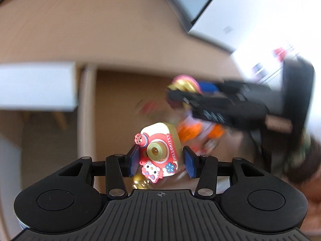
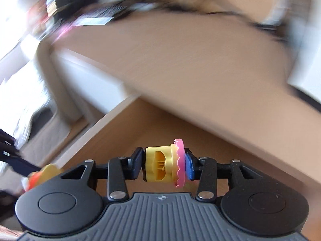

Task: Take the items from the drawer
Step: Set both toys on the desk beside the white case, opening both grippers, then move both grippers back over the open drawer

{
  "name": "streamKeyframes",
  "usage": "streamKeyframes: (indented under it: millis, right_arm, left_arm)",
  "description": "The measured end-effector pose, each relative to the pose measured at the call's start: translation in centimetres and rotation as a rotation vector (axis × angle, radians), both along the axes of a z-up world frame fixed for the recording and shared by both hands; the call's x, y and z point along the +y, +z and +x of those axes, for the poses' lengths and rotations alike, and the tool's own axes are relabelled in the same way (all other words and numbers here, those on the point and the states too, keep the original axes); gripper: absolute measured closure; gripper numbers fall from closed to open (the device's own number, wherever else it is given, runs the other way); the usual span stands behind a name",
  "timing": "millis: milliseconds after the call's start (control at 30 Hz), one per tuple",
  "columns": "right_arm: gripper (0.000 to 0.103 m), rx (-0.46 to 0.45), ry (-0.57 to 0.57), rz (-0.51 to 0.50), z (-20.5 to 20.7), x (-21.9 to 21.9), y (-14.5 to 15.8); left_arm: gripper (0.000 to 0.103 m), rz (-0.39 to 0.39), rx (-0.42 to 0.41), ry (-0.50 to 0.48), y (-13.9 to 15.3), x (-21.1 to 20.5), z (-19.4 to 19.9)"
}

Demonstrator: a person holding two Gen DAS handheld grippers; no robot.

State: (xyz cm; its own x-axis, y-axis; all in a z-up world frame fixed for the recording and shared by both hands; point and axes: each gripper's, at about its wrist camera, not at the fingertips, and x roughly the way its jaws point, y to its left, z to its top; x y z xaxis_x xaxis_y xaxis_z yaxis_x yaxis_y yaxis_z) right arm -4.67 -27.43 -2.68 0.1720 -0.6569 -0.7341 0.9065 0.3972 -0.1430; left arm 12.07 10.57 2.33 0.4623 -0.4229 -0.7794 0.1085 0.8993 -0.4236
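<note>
My left claw (image 1: 161, 158) was partly closed, its blue pads pressing both sides of a small pink-and-cream plastic toy camera with cartoon-cat decoration (image 1: 159, 150). My right claw (image 2: 163, 163) was closed almost fully on a yellow plastic toy cupcake with a pink scalloped rim (image 2: 163, 163), one pad on its base and the other on the pink rim. Both toys hung above the open light-wood drawer (image 1: 112, 104).

Risks I judged from this position:
1. The cupcake was pinched end to end, across a thin frilled rim. A fast swing could let it pivot or slip out; the heavy blur in the right wrist view suggested quick motion.
2. The camera's raised soft decorations sat near the pads. A grip on that uneven face could shift if the claw tilted.
3. The two claws worked close together over the drawer. The right claw's black body (image 1: 230, 104) crossed the left wrist view, so a collision was possible during withdrawal.

Drawer contents: orange toy pieces (image 1: 192, 132) remained inside, with further coloured items too blurred to identify. The wooden tabletop (image 1: 90, 30) lay beyond the drawer.
</note>
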Motion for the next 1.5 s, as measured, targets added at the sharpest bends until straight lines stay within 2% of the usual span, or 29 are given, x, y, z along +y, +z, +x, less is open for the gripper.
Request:
streamKeyframes:
  millis: [167, 333, 500, 567, 633, 833, 1000, 1100, 1200, 1300, 1367, 1500]
  right_arm:
    - [0.061, 0.068, -0.203, -0.212, -5.5, 2.5, 5.7]
    - [0.061, 0.084, -0.356, -0.302, -10.2, 0.3, 8.6]
    - [0.061, 0.088, -0.407, -0.341, -12.1, -4.2, 8.2]
    - [0.061, 0.102, -0.414, -0.328, -12.8, -5.8, 7.3]
    - [0.061, 0.113, -0.418, -0.303, -13.3, -7.4, 6.0]
    - [0.060, 0.112, -0.378, -0.281, -13.3, -9.8, 4.1]
    - [0.058, 0.054, -0.351, -0.244, -13.2, -9.7, 4.2]
    - [0.057, 0.070, -0.349, -0.249, -12.7, -8.9, 4.6]
    - [0.046, 0.075, -0.345, -0.296, -12.1, -6.9, 6.0]
    - [0.039, 0.054, -0.371, -0.326, -11.8, -3.9, 7.5]
    - [0.030, 0.024, -0.388, -0.318, -11.4, -1.6, 7.7]
    - [0.027, -0.027, -0.394, -0.246, -10.5, 3.4, 6.7]
  left_arm:
    - [0.052, -0.060, -0.168, -0.075, 3.9, -4.1, 6.4]
    - [0.052, -0.096, -0.218, -0.073, 5.3, -8.2, 14.1]
    - [0.052, 0.022, -0.205, -0.080, 2.4, -11.7, 20.5]
    - [0.052, 0.087, -0.176, -0.079, 0.5, -12.4, 21.9]
    - [0.051, 0.116, -0.145, -0.064, -0.9, -12.4, 22.7]
    - [0.053, 0.100, -0.220, -0.044, -1.7, -11.9, 23.5]
    - [0.053, 0.107, -0.219, -0.051, -1.5, -11.3, 23.4]
    - [0.053, 0.092, -0.231, -0.021, -0.8, -10.4, 22.6]
    - [0.053, 0.065, -0.261, 0.030, 0.6, -9.0, 20.8]
    - [0.053, 0.106, -0.313, 0.044, 2.5, -8.0, 18.2]
    - [0.053, 0.134, -0.315, 0.032, 3.2, -7.4, 16.2]
    - [0.053, 0.139, -0.266, -0.068, 2.9, -6.7, 10.8]
